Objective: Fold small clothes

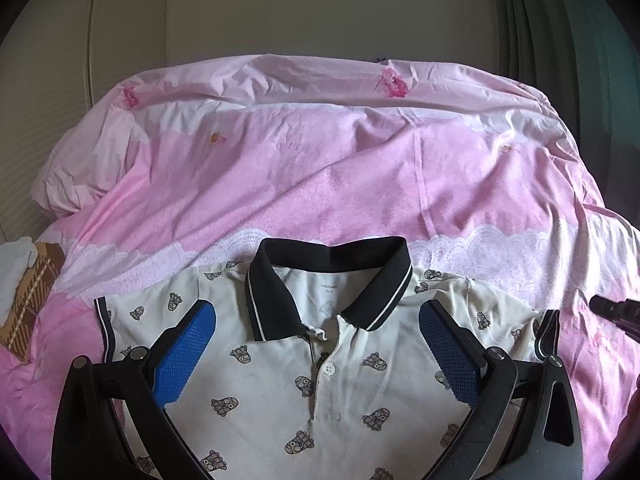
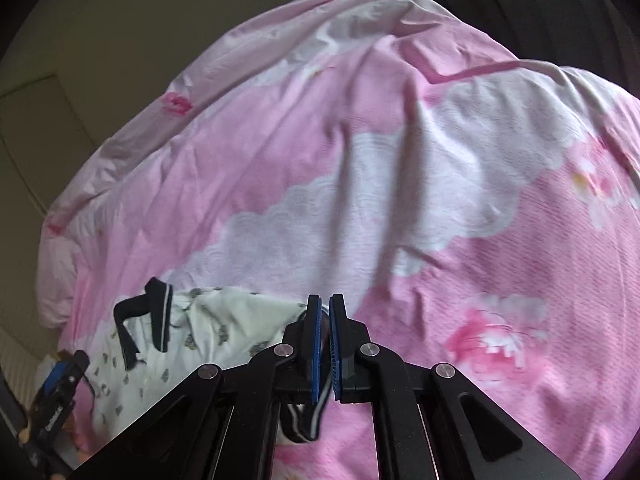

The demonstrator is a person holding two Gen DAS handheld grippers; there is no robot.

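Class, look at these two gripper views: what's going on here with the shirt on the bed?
A person with a handheld gripper in each hand is folding a small white polo shirt spread front-up on a pink floral duvet. The right gripper is shut on the shirt's dark-trimmed sleeve cuff. The left gripper hangs open over the chest, below the black collar, gripping nothing. No fold is finished yet.

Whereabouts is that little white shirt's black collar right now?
In the left wrist view the black collar sits at the top of the polo shirt, low in the middle, on the pink bedcover, between the open left gripper fingers.
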